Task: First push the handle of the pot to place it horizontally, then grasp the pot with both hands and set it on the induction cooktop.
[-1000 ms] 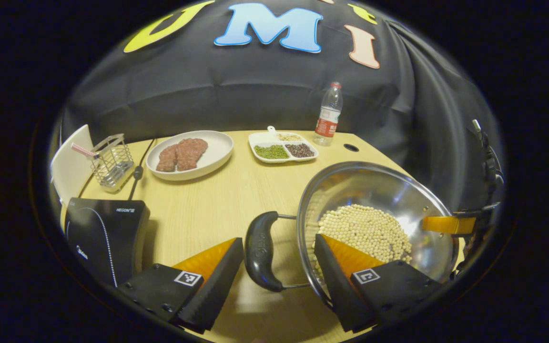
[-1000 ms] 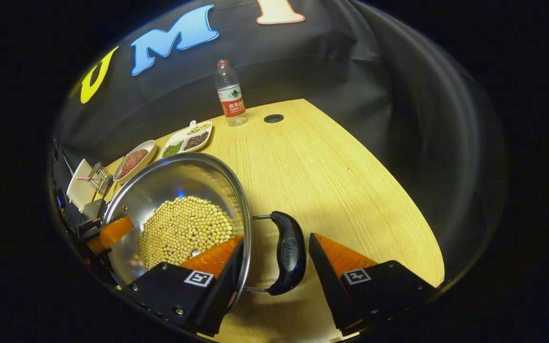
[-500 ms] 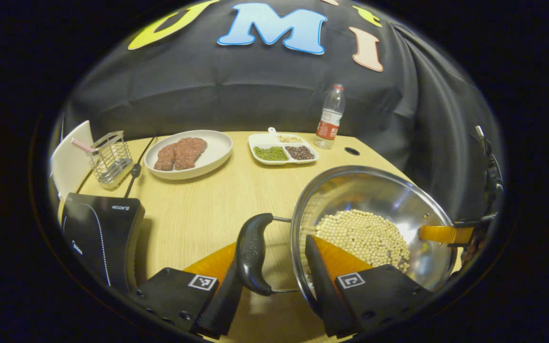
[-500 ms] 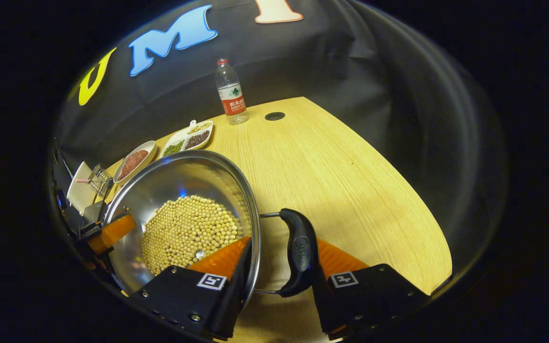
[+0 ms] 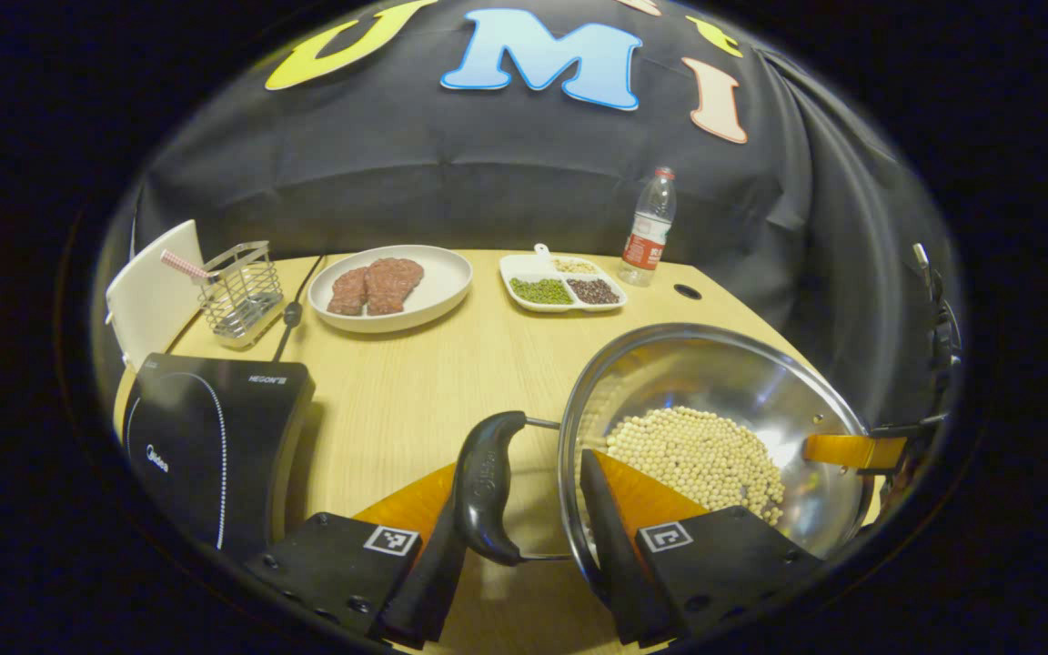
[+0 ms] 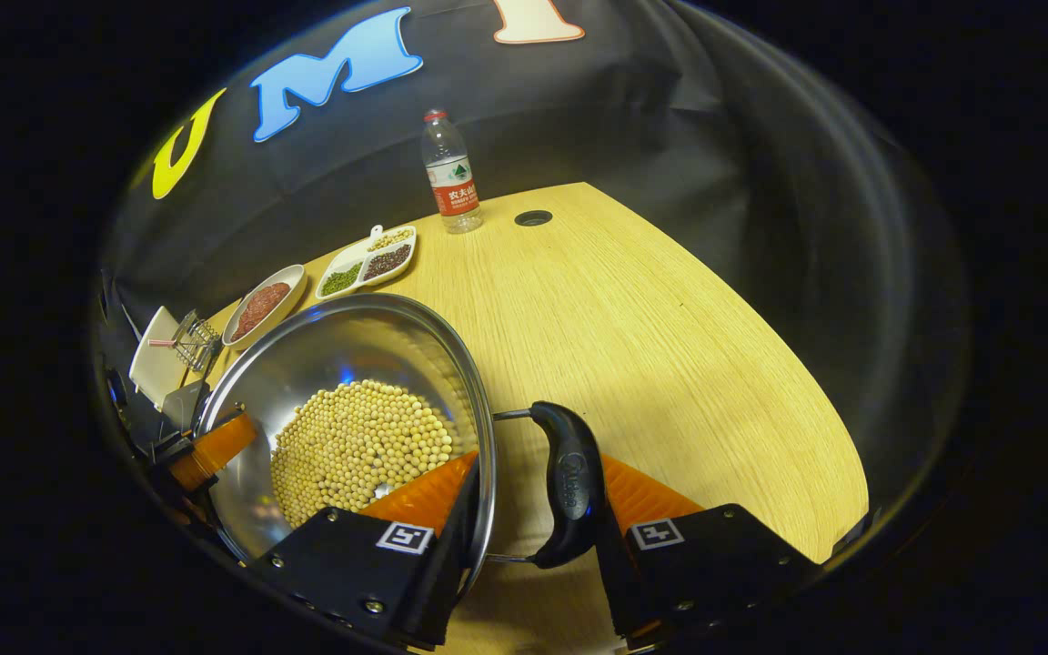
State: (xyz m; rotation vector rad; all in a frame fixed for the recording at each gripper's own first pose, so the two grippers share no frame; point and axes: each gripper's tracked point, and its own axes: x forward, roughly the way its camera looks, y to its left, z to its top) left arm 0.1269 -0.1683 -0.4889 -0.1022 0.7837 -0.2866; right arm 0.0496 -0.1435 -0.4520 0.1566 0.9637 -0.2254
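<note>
A steel pot point(image 5: 715, 382) of soybeans point(image 5: 697, 450) sits at the right of the left gripper view. My left gripper point(image 5: 524, 473) is shut across its black left handle point(image 5: 486, 487): one finger presses the grip's outside, the other the inside of the pot wall. In the right gripper view my right gripper point(image 6: 538, 468) clamps the other black handle point(image 6: 569, 482) and the rim of the pot point(image 6: 342, 355) the same way. Both handles lie level. The black induction cooktop point(image 5: 206, 446) is to the left of the pot. I cannot tell whether the pot touches the table.
On the wooden table point(image 5: 415, 391), a plate of meat point(image 5: 392, 287), a divided dish of beans point(image 5: 565, 291) and a water bottle point(image 5: 649, 227) stand along the back. A wire basket point(image 5: 240, 291) and a white board point(image 5: 151, 291) stand behind the cooktop.
One second ago both grippers stood open around the handles; both have shut on them. Since then the table's things have shifted slightly in both views.
</note>
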